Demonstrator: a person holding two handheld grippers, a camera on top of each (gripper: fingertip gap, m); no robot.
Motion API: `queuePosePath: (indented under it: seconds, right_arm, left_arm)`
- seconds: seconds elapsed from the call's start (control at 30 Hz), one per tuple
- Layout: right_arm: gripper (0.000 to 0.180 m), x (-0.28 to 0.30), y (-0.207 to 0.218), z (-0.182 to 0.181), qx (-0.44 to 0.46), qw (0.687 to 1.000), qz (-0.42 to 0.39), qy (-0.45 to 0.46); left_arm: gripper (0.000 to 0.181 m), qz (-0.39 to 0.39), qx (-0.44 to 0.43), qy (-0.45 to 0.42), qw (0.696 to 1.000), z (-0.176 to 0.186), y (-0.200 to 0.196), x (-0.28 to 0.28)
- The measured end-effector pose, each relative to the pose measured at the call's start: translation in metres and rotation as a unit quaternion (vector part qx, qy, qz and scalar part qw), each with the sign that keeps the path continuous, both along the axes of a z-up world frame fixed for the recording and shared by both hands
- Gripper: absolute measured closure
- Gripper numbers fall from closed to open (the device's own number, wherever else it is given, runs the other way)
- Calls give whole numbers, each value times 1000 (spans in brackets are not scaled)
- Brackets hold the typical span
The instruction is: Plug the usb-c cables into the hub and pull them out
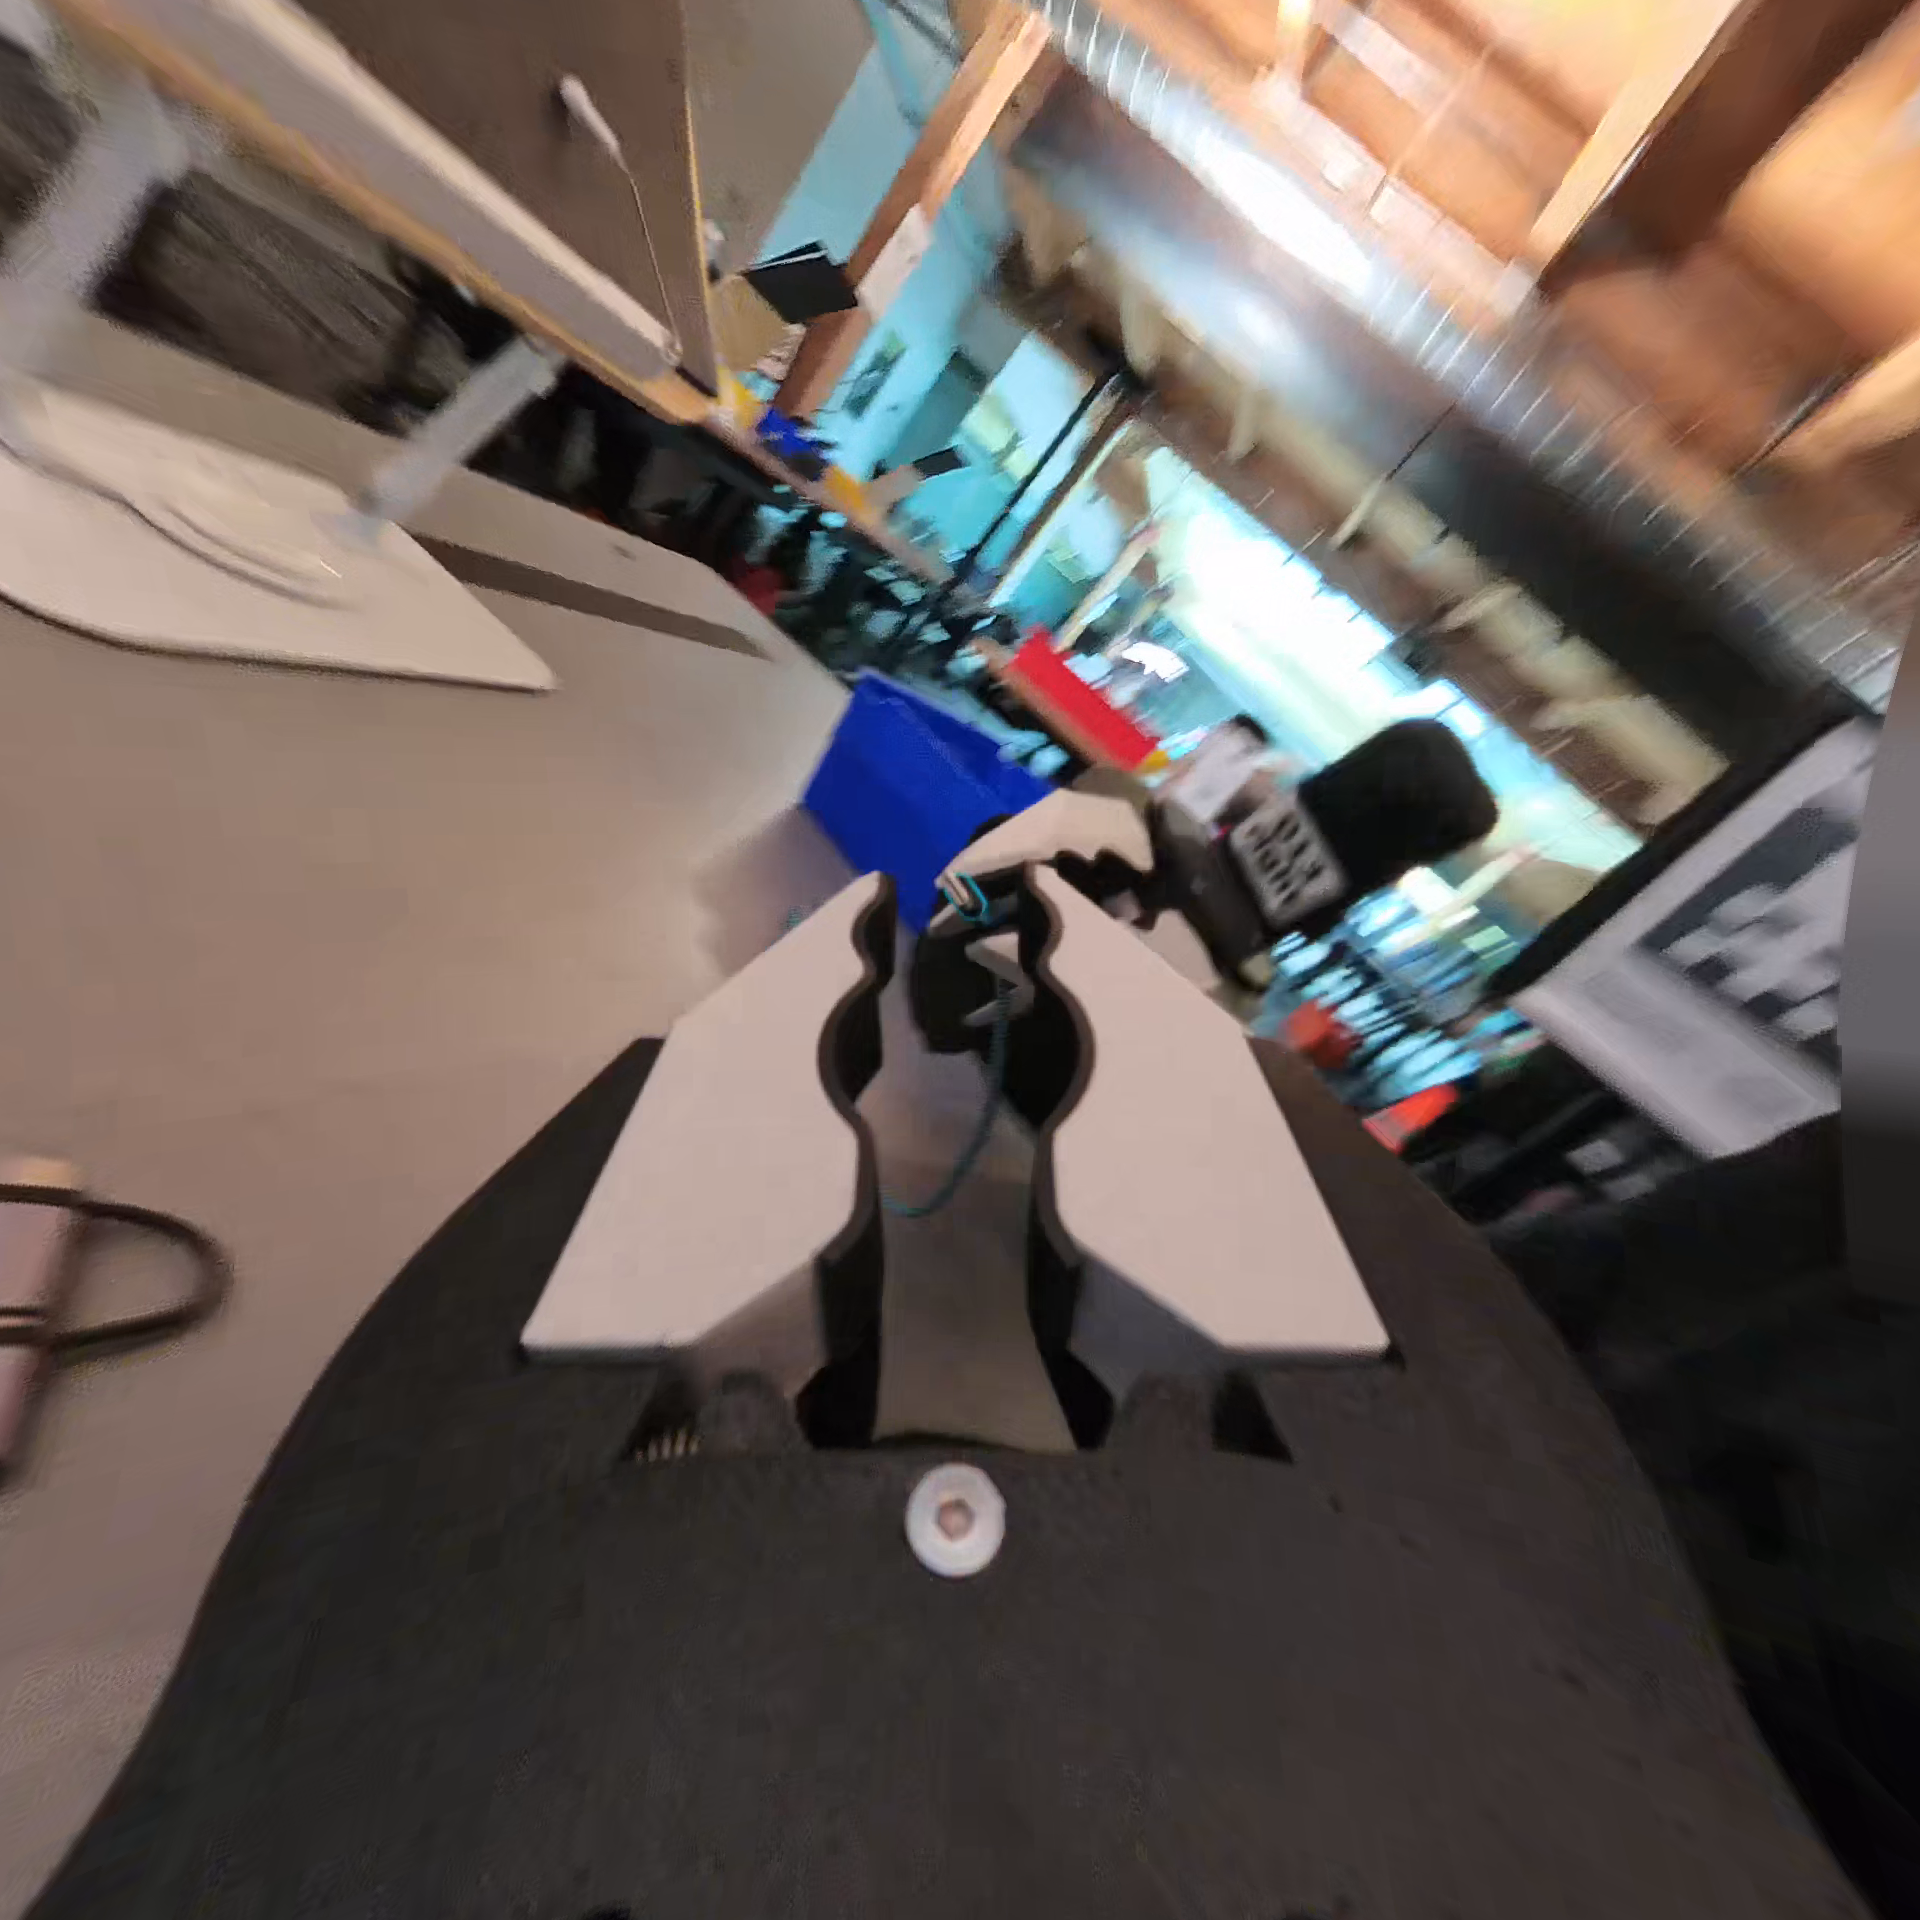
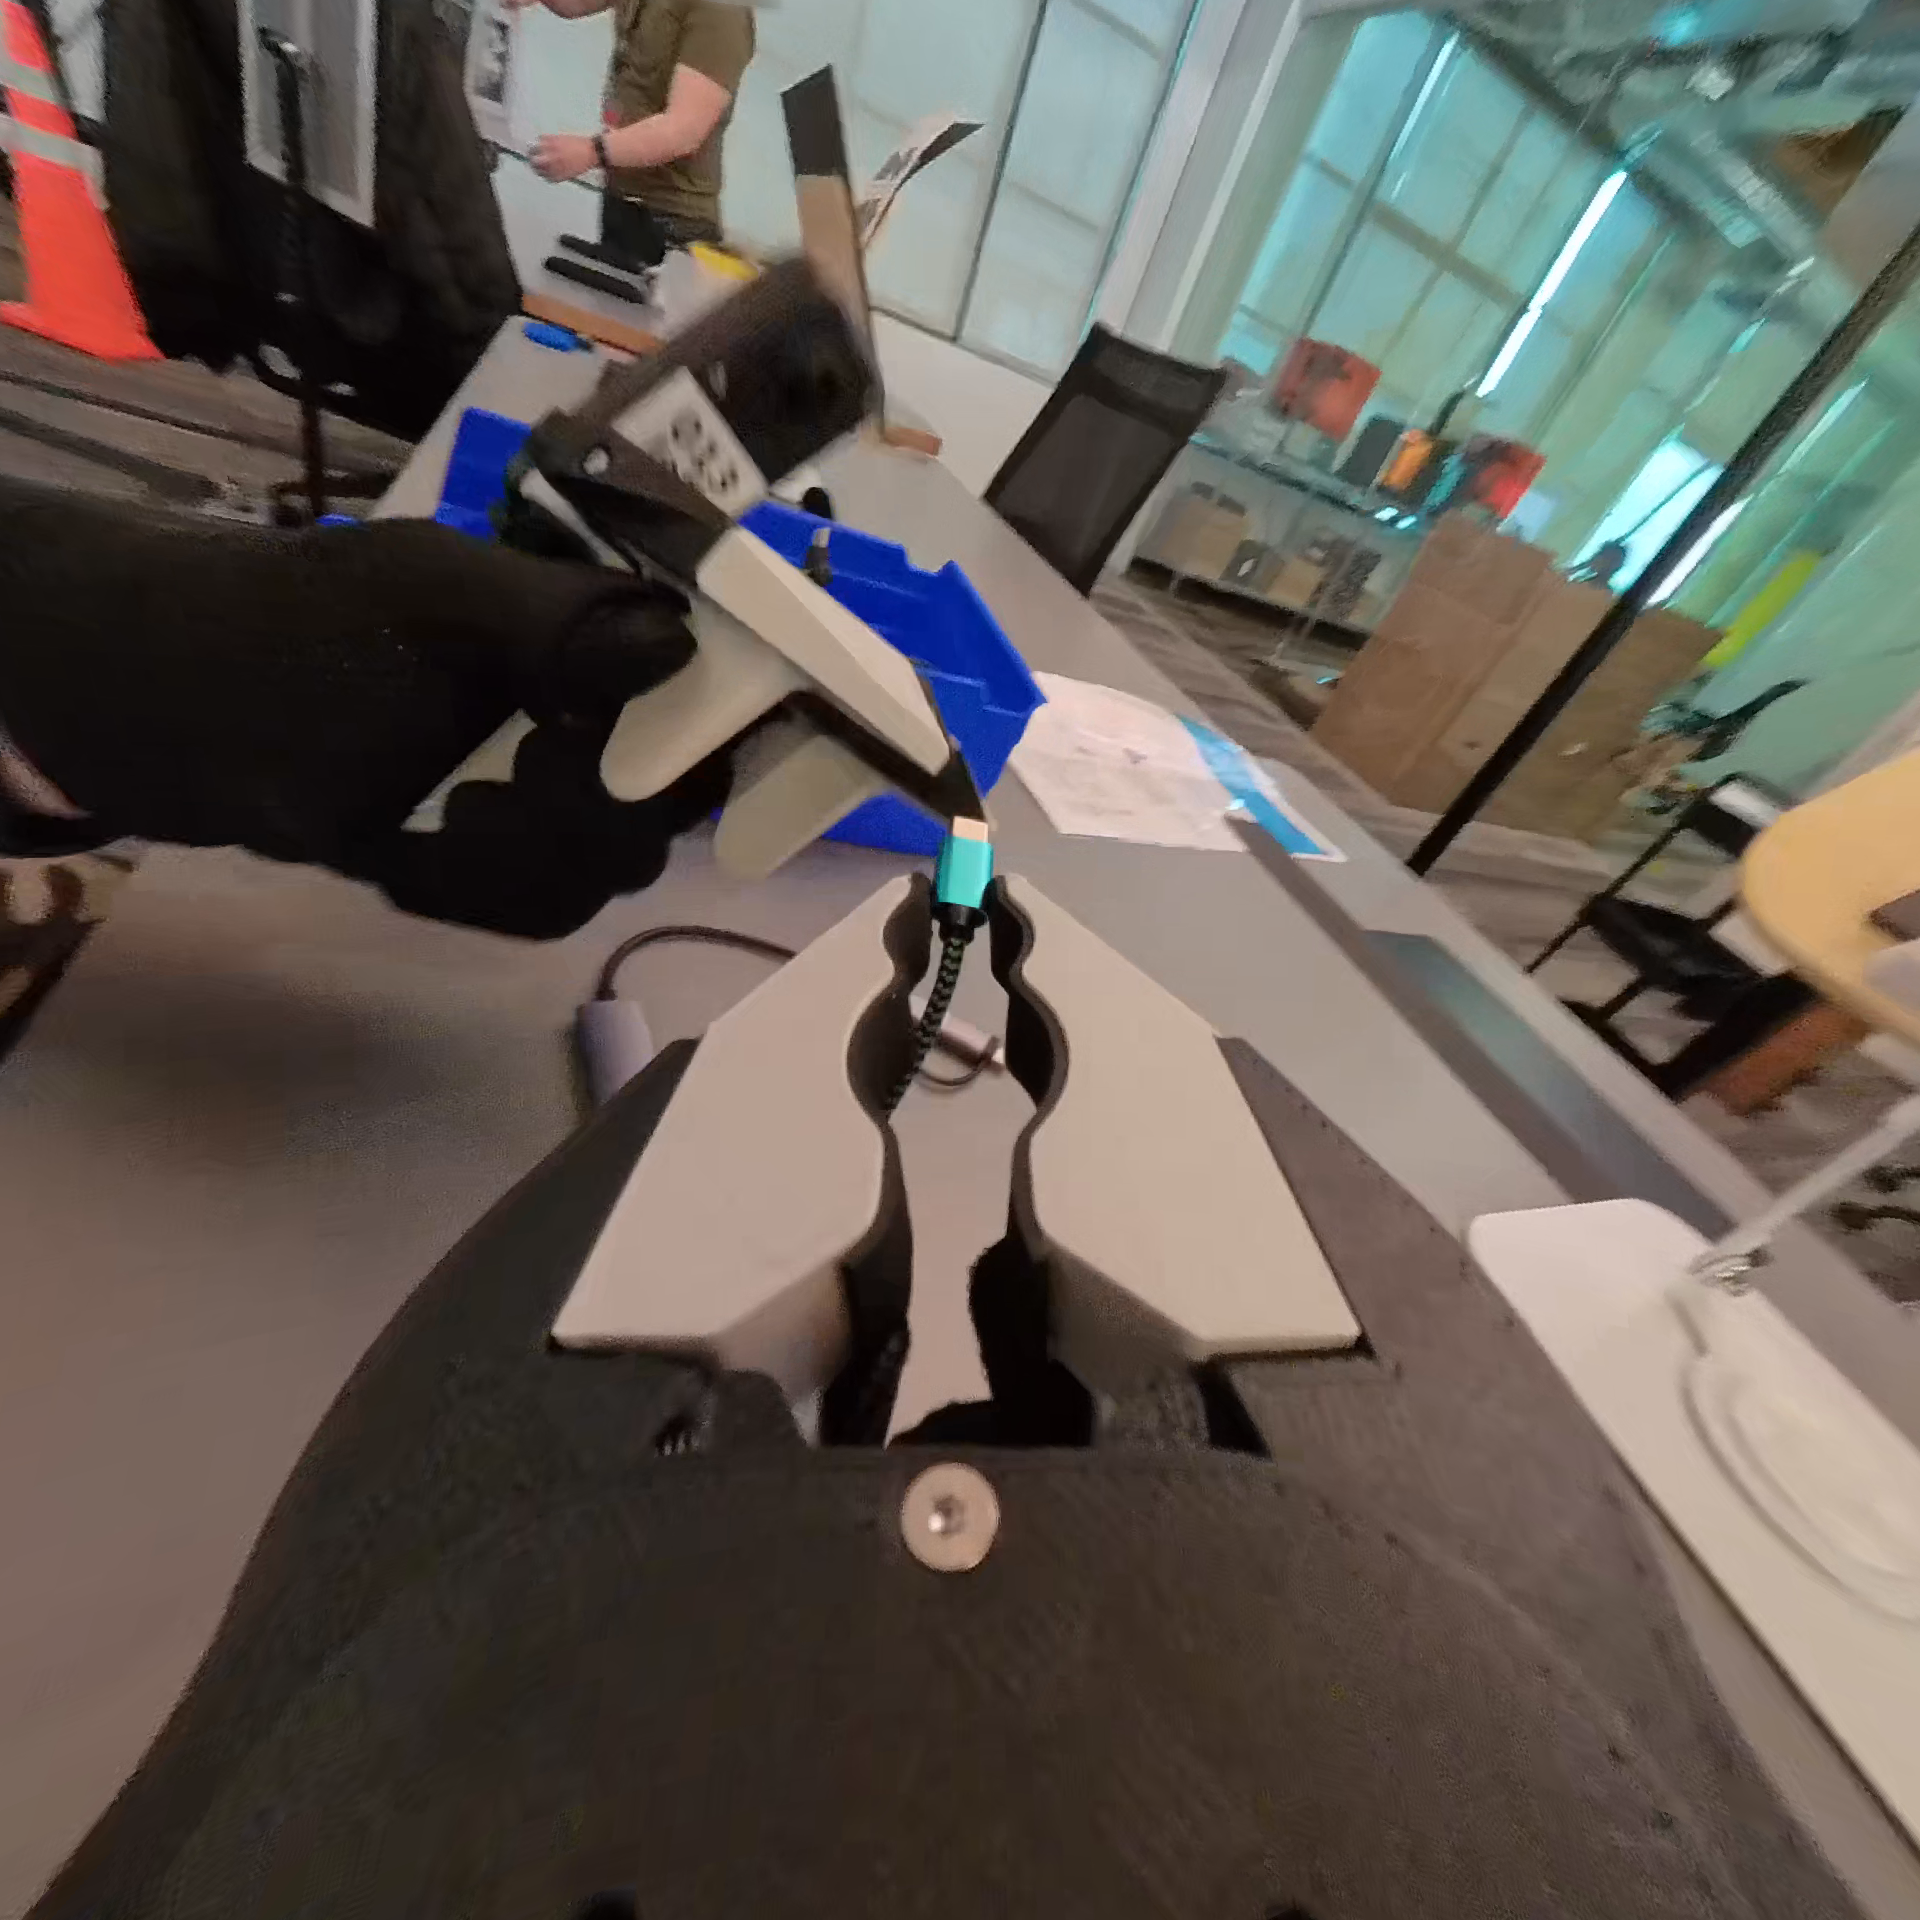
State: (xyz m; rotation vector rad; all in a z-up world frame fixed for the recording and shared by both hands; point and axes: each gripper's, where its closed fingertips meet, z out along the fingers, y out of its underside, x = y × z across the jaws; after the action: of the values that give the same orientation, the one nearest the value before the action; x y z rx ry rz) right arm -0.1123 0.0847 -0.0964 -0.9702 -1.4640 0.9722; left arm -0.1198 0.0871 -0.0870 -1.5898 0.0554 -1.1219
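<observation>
My right gripper [image 2: 961, 888] is shut on the teal USB-C plug [image 2: 964, 862], which stands up from its fingertips with the metal tip showing. The plug's braided black cable [image 2: 930, 1008] hangs down between the fingers. My left gripper [image 1: 961, 894] is open and empty, held in a black-gloved hand [image 2: 312, 686]. In the right wrist view the left gripper's [image 2: 914, 800] upper fingertip is right at the plug's metal tip. The grey hub [image 2: 615, 1029] lies on the table below with its black lead [image 2: 707, 935]. It also shows at the left edge of the left wrist view [image 1: 31, 1299].
A blue bin [image 2: 935, 634] stands on the grey table [image 2: 260, 1195] behind the grippers, also seen in the left wrist view [image 1: 914, 790]. A white lamp base [image 2: 1714, 1403] sits at the right edge, papers [image 2: 1122, 769] beyond it. A chair [image 2: 1101, 457] and a person [image 2: 675, 104] are farther back. Less than 4 cm separates the two grippers' tips. Both grippers' tips are roughly 15 cm from the grey hub [image 2: 615, 1029].
</observation>
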Motion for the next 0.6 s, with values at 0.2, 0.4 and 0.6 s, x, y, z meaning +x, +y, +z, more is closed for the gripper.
queuePosePath:
  seconds: [0.2, 0.4, 0.6]
  right_arm:
    - [171, 6, -15, -13, -144, 982, 108, -60]
    - [171, 13, -25, -21, -240, 949, 178, -98]
    - [171, 23, -32, -16, -302, 918, 236, -104]
  left_arm:
    - [147, 70, 110, 478, 868, -17, -10, 3]
    - [158, 49, 187, 656, 730, -26, -21, 27]
    - [166, 41, 203, 681, 702, -28, -23, 36]
